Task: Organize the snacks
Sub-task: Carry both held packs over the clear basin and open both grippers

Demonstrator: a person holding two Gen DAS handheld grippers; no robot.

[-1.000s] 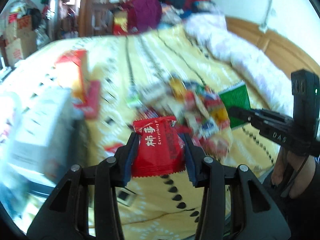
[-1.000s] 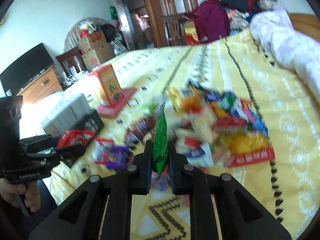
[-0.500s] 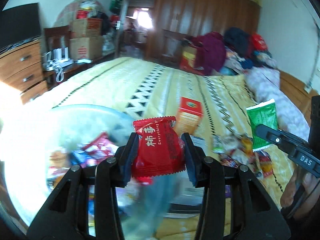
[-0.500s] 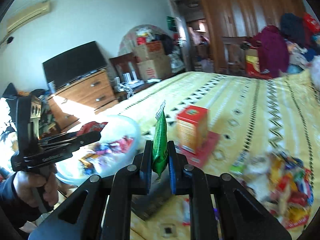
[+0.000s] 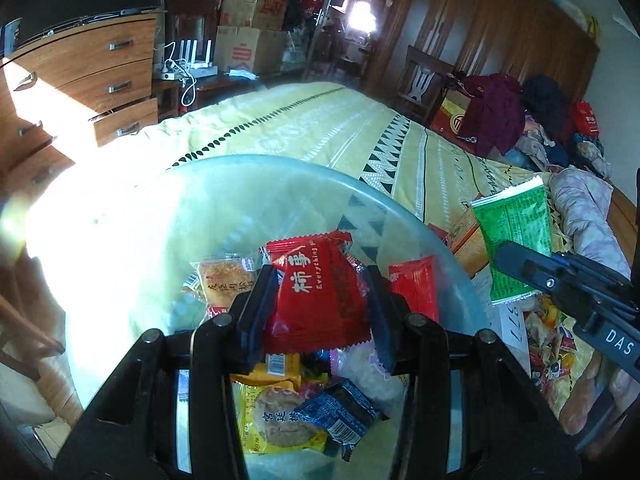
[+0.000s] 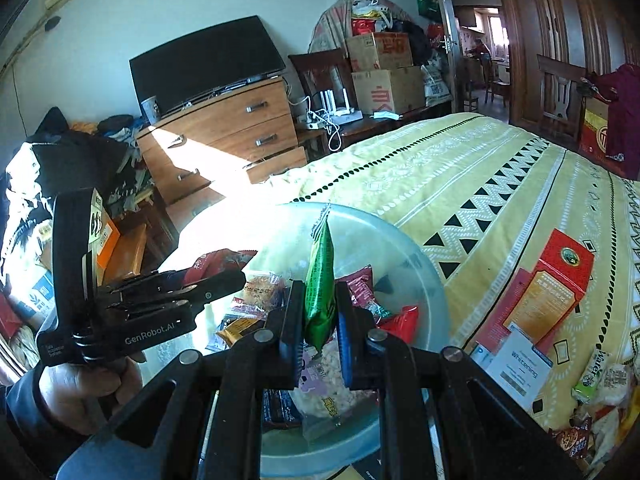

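Note:
My left gripper [image 5: 316, 308] is shut on a red snack packet [image 5: 316, 292] with white characters, held over a clear round bowl [image 5: 280, 176] that holds several wrapped snacks. My right gripper [image 6: 318, 316] is shut on a green snack packet [image 6: 320, 280], held edge-on above the same bowl [image 6: 416, 256]. In the left wrist view the right gripper [image 5: 508, 260] comes in from the right with the green packet [image 5: 516, 236]. The right wrist view shows the left gripper [image 6: 236, 276] at the left, in a hand, with the red packet [image 6: 216, 260] at its tip.
The bowl sits at the corner of a bed with a yellow patterned cover [image 6: 460, 168]. An orange and red box [image 6: 548, 292] lies right of the bowl, and a pile of loose snacks [image 6: 600, 392] beyond it. A wooden dresser [image 6: 224, 136] stands past the bed's edge.
Both grippers have swung left from the snack pile on the bed to above the clear bowl, each still holding its packet.

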